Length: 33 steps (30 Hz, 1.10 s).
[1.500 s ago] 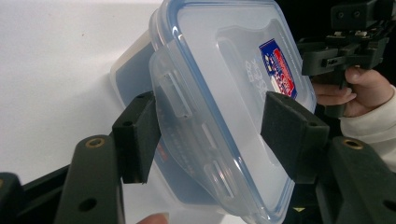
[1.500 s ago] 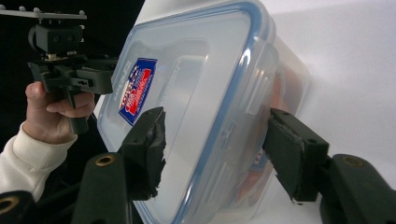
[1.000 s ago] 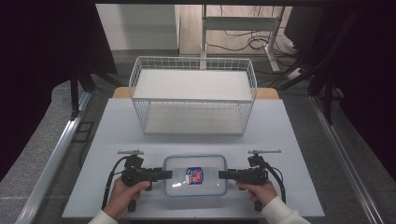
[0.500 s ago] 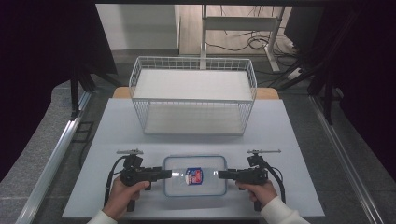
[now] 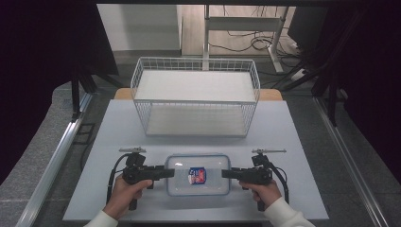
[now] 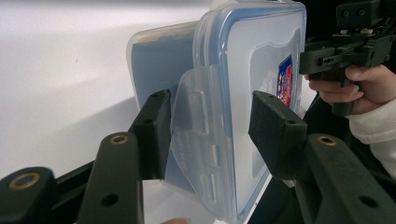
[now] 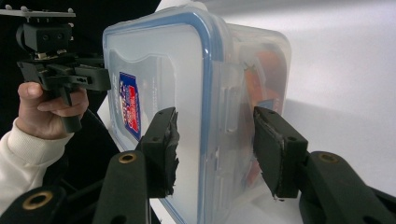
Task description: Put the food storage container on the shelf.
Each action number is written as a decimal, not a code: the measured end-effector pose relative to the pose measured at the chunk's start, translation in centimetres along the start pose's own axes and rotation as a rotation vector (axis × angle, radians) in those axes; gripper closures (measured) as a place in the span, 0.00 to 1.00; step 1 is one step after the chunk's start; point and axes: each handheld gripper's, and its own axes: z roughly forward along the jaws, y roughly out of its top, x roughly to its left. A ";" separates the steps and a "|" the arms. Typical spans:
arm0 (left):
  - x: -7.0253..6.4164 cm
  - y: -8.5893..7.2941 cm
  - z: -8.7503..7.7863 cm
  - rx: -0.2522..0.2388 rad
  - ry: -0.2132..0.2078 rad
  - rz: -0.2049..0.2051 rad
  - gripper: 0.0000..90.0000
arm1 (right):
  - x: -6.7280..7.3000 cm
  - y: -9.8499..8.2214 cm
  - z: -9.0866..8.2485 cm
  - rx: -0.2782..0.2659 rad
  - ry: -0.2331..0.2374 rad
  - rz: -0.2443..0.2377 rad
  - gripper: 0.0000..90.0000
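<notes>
Lidded plastic box [image 5: 197,175], lower centre of frame, on desk [image 5: 118,137]: left tongs [image 5: 169,173] clamped on end latch [image 6: 198,126], right tongs [image 5: 226,173] straddling opposite latch [image 7: 229,109], grip unconfirmed; next, likely unclipping both latches.

A lab or test room is suggested. A white tabletop [image 5: 283,142] is set on a grey floor [image 5: 42,156] between metal rails [image 5: 52,161], flanked by black curtains [image 5: 42,56]. Behind it, loose cables [image 5: 246,45] are seen under a desk frame [image 5: 246,23].

Clear box [image 5: 197,174], blue-rimmed lid.
</notes>
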 end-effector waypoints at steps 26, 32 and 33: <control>2.8 5.3 0.6 -0.021 -0.026 0.033 0.57 | -0.9 4.8 0.8 -0.041 -0.023 -0.055 0.57; 4.0 6.7 0.9 -0.020 -0.030 0.036 0.57 | -1.6 6.2 1.5 -0.046 -0.028 -0.059 0.57; 4.3 7.0 1.0 -0.021 -0.029 0.037 0.57 | -1.8 6.5 1.7 -0.047 -0.026 -0.058 0.57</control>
